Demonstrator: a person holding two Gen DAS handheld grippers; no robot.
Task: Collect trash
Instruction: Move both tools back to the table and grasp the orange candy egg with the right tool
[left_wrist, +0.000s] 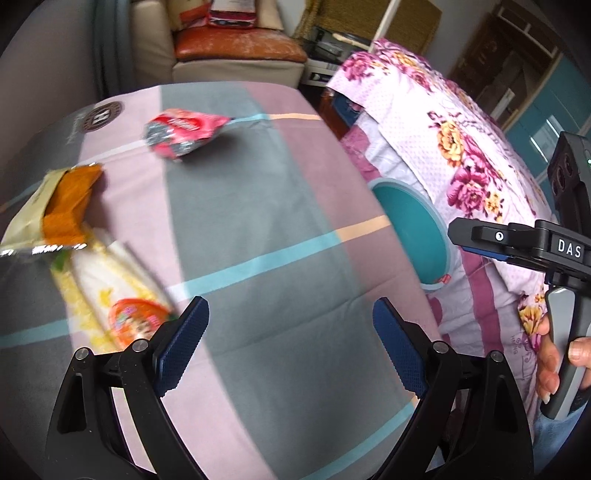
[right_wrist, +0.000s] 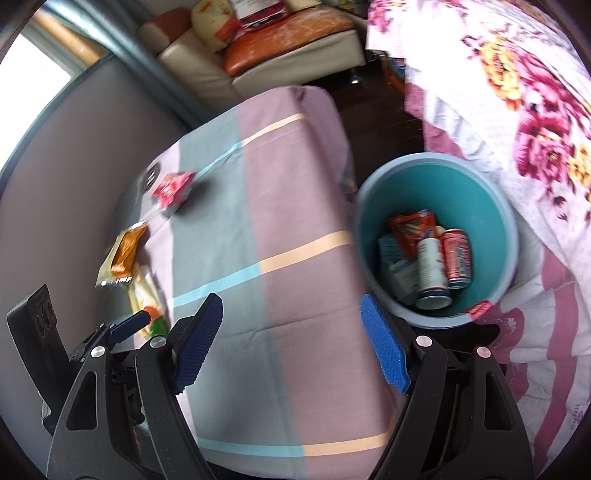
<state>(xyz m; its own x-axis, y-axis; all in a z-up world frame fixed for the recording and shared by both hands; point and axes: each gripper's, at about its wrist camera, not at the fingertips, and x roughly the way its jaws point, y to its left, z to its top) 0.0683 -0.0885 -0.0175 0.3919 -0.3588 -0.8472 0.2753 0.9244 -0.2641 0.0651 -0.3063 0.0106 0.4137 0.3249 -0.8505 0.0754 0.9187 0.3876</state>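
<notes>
Three wrappers on the checked cloth of the surface (left_wrist: 258, 221), all ahead and left of the left tool (left_wrist: 290, 347): a crumpled red packet (left_wrist: 183, 134) farthest off, an orange-and-cream pouch (left_wrist: 55, 206) with a torn foil edge nearer, a yellow-and-white bag (left_wrist: 110, 295) just beside the tool's left finger. All blurred, print unreadable. Left tool spread wide, gripping nothing. Right tool (right_wrist: 291, 343) likewise wide apart and bare.

Only from the right wrist: inside of the teal bin (right_wrist: 491, 206) ahead and right of the tool, off the surface's edge, holding a red can (right_wrist: 457, 258), a white can (right_wrist: 432, 273), an orange wrapper (right_wrist: 410, 229) and a pale carton (right_wrist: 393, 266). From the left wrist: merely a slice of that bin against the flowered bedspread (left_wrist: 461, 147).
</notes>
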